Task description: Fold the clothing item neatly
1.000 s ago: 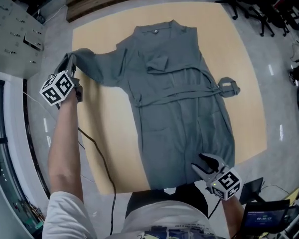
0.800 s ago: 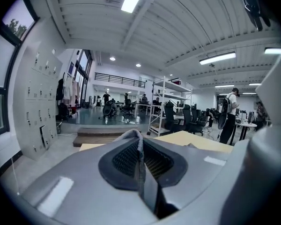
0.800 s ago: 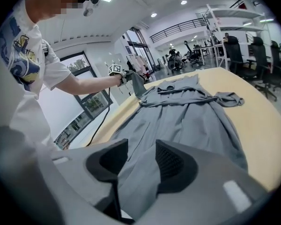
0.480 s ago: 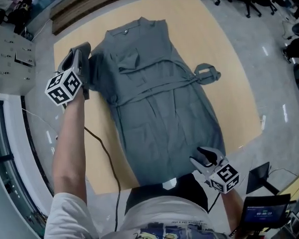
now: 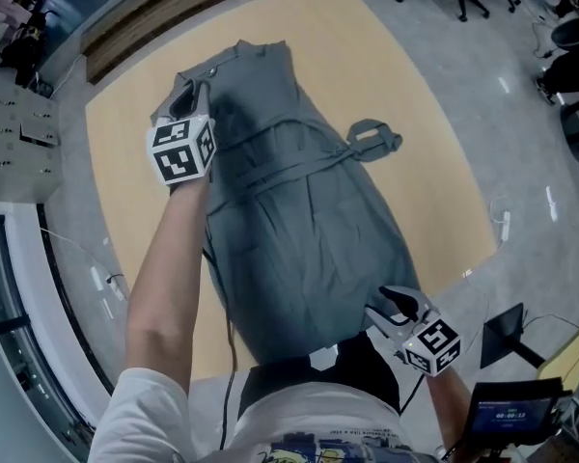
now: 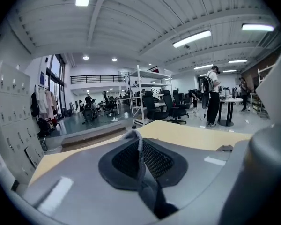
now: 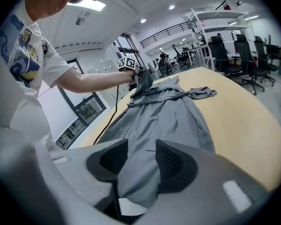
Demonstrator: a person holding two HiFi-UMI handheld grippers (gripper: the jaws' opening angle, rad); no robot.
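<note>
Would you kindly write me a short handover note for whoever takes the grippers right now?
Left gripper: shut on the sleeve, holding it over the garment's chest near the collar.
Right gripper: open, empty, by the hem at the table's near edge.
Garment: lengthwise on the table, belt end sticking out on the right.
Done: sleeve over the body, not yet released.
Left: lay the sleeve down, then probably fold the length.

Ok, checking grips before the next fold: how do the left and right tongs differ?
The left tongs are shut on a pinch of the grey garment, up at its collar end; the right tongs stand open and empty by its hem. Both carry a marker cube.
</note>
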